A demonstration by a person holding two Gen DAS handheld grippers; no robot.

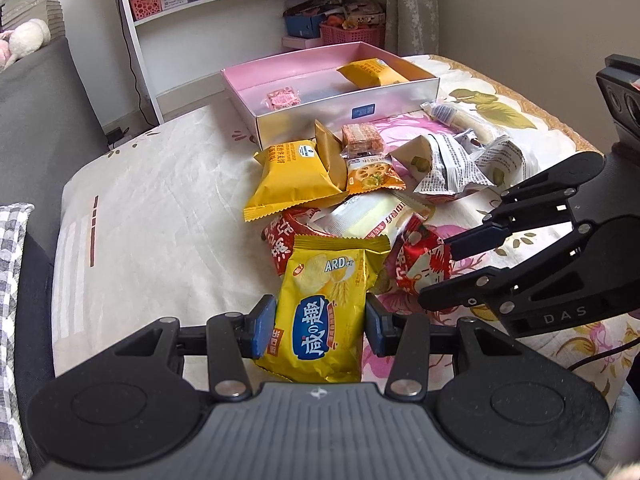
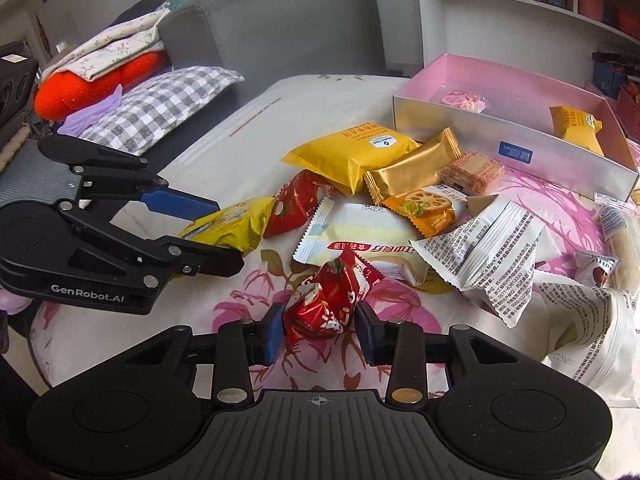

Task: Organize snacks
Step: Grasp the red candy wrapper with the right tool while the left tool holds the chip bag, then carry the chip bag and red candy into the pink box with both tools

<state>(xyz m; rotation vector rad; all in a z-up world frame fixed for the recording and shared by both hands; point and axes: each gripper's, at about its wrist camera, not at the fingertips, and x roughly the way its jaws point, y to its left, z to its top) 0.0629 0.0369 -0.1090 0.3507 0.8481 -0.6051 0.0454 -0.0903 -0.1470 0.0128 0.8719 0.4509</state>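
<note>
Two grippers work over a heap of snacks spread on a flowered cloth (image 1: 168,184). The left gripper (image 1: 320,328) has its blue pads pressed against both sides of a yellow chip packet (image 1: 326,312), jaws closed on it about as wide as the packet itself; the packet stands upright between them, its crimped top toward the pile. From the other side the same packet (image 2: 230,226) shows wedged in that gripper's fingers, just beside a red pouch.

The right gripper (image 2: 320,330) sits around a crumpled red foil packet (image 2: 330,300). Its left pad touches the foil, but whether the right pad does, I cannot tell; the jaws look only partly closed.

Beyond them lies the rest of the pile: a big yellow bag (image 1: 290,180), a gold wrapper (image 2: 412,172), an orange lotus-root packet (image 2: 426,208), a wafer block (image 1: 362,140), a pale green and white pack (image 2: 360,232) and white printed wrappers (image 2: 488,248), several overlapping one another.

Further back stands the pink-lined box (image 1: 316,114), holding a small pink sweet (image 1: 283,99) near one end and a yellow bag (image 1: 374,72) at the other, well apart from each other.
</note>
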